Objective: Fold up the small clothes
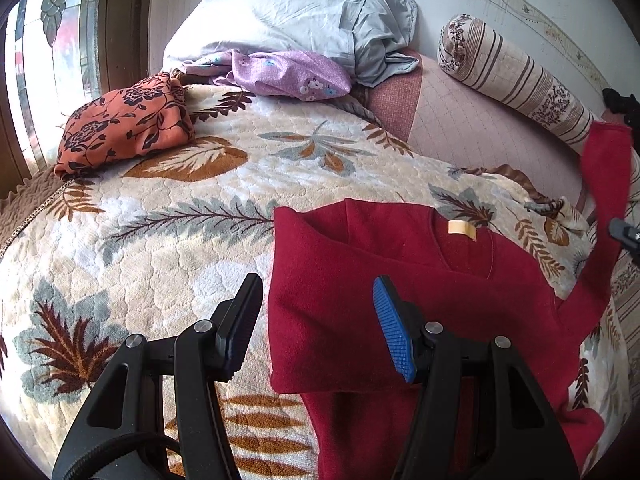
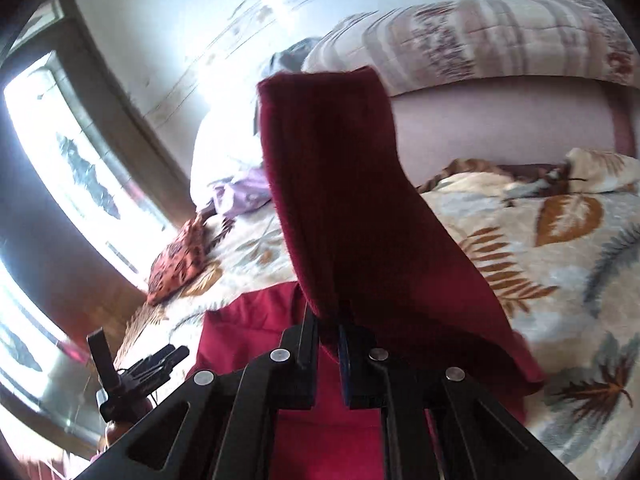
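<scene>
1. The right gripper (image 2: 328, 330) is clenched on a sleeve (image 2: 344, 184) of the red sweater (image 1: 400, 300) and lifts it off the bed — the sleeve rises in a tall strip in front of the right wrist camera, its cuff end uppermost.
2. The left gripper (image 1: 320, 320) is released, its jaws wide apart and holding nothing. It hovers over the sweater's left edge, one finger above the red knit, the other above the blanket (image 1: 160, 240).
3. The sweater's body lies flat on the leaf-patterned blanket, neck opening and pale label (image 1: 462, 227) facing up; its left side looks already folded inward over the chest.
4. What could go wrong, in my judgement: only a narrow pinch of knit sits between the right fingers, so a quick swing could let the sleeve slip out. The lifted sleeve could also drag the body askew, since the left gripper is not pressing it down (the plush blanket may cling to the knit as well).
5. Further out: an orange floral cloth (image 1: 124, 124) near the window (image 1: 48, 40), a purple floral cloth (image 1: 288, 72) against a grey-white pillow (image 1: 288, 12), and a striped bolster (image 1: 516, 76) by the wall. All lie well apart from the sweater, so nothing blocks the fold.
</scene>
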